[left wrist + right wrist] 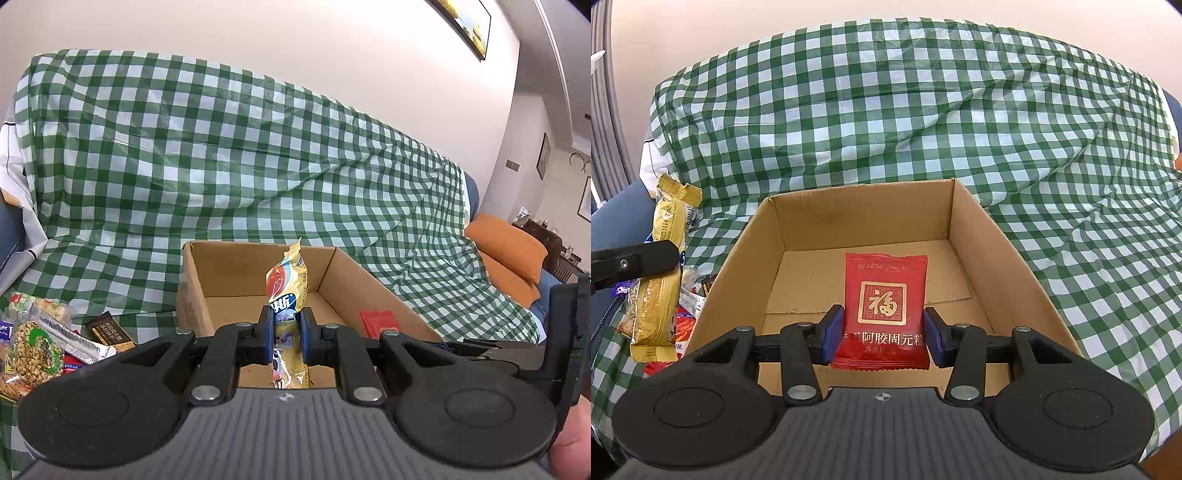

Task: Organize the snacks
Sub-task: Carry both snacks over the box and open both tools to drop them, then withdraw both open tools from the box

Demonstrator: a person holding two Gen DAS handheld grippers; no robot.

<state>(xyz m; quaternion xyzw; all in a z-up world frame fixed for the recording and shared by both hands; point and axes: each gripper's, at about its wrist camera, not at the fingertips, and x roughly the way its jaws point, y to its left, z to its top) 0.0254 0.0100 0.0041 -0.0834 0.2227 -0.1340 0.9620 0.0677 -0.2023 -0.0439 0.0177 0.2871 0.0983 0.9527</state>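
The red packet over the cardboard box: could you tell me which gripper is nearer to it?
Right. The right gripper has the red packet between its pads over the cardboard box; the left gripper, beside it, pinches a yellow wrapper.

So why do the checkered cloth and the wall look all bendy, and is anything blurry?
Left wrist view: the fisheye lens curves the checkered cloth and wall; the yellow snack packet looks sharp. Right wrist view: same bulge; the red packet in the cardboard box is crisp, with soft, even light.
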